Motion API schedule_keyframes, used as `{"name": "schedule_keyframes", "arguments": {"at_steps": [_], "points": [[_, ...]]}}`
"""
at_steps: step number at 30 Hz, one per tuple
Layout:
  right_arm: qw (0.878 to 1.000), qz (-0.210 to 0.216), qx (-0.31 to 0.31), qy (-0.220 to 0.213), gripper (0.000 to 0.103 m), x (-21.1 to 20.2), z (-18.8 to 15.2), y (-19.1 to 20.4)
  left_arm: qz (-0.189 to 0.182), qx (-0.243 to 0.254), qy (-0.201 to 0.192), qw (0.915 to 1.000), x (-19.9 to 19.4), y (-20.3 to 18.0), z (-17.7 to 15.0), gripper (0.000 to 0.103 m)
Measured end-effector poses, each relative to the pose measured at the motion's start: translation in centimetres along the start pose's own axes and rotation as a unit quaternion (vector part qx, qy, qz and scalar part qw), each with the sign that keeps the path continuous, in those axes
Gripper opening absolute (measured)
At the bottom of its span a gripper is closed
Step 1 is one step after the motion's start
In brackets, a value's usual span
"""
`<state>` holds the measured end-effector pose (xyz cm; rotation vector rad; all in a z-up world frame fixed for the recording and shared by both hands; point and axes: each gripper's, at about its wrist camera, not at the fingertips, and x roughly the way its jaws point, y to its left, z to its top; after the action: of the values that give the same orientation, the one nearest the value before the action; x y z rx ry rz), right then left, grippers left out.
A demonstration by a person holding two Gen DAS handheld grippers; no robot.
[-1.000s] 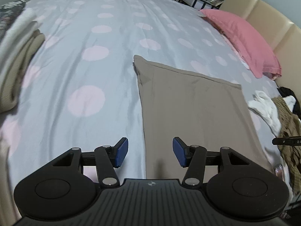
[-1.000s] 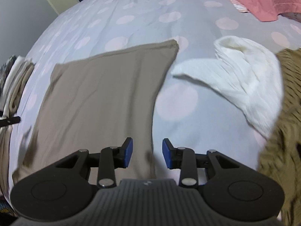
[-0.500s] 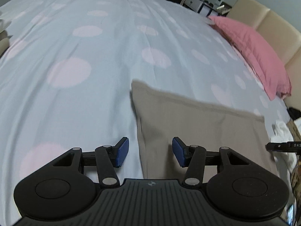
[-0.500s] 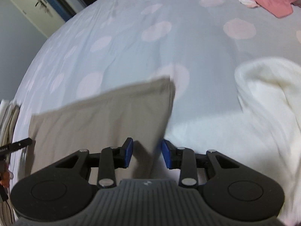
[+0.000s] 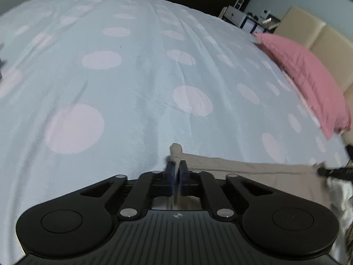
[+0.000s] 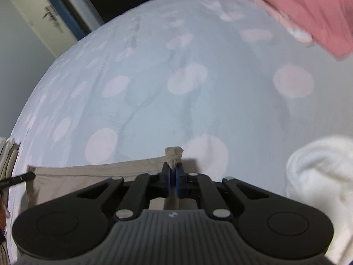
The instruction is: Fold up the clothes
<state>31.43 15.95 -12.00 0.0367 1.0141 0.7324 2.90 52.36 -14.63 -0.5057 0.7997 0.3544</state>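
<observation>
A tan folded garment (image 5: 253, 172) lies on the pale blue bedspread with pink dots (image 5: 136, 84). My left gripper (image 5: 175, 167) is shut on the garment's far left corner, and a bunched tip of cloth sticks out past the blue pads. In the right wrist view the same tan garment (image 6: 99, 172) stretches to the left, and my right gripper (image 6: 173, 170) is shut on its far right corner, with a puckered tuft above the pads. Each gripper's tip shows at the edge of the other view.
A pink pillow (image 5: 308, 81) lies along the beige headboard (image 5: 320, 37) on the right. A white fluffy garment (image 6: 320, 176) sits just right of my right gripper. A stack of folded clothes (image 6: 6, 154) shows at the left edge. Shelves (image 5: 245, 19) stand beyond the bed.
Both grippers moved forward along the tan garment to its far corners and went from open to shut, pinching the cloth. The far edge now lies close under the fingers.
</observation>
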Motion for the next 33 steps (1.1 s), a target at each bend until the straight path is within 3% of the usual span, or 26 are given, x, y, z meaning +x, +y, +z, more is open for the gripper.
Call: {"name": "schedule_keyframes", "arguments": {"at_steps": [8, 18, 25, 33], "points": [[0.996, 0.031, -0.074, -0.037, 0.005, -10.2, 0.3, 2.6, -0.012, 0.058, -0.045, 0.9972, -9.1, -1.9, 0.8, 0.002], [0.987, 0.086, -0.119, -0.057, 0.005, -24.7, -7.1, 4.2, -0.053, 0.120, -0.083, 0.9879, -23.8, -4.3, -3.5, 0.002], [0.987, 0.099, -0.128, -0.015, 0.005, -29.7, -15.7, 4.0, -0.071, 0.153, -0.049, 0.9845, -30.5, -4.9, -10.1, 0.002], [0.981, 0.063, -0.169, 0.073, 0.005, -29.6, -23.9, 4.5, -0.062, 0.187, 0.039, 0.9796, -32.5, -4.4, -18.1, 0.002]]}}
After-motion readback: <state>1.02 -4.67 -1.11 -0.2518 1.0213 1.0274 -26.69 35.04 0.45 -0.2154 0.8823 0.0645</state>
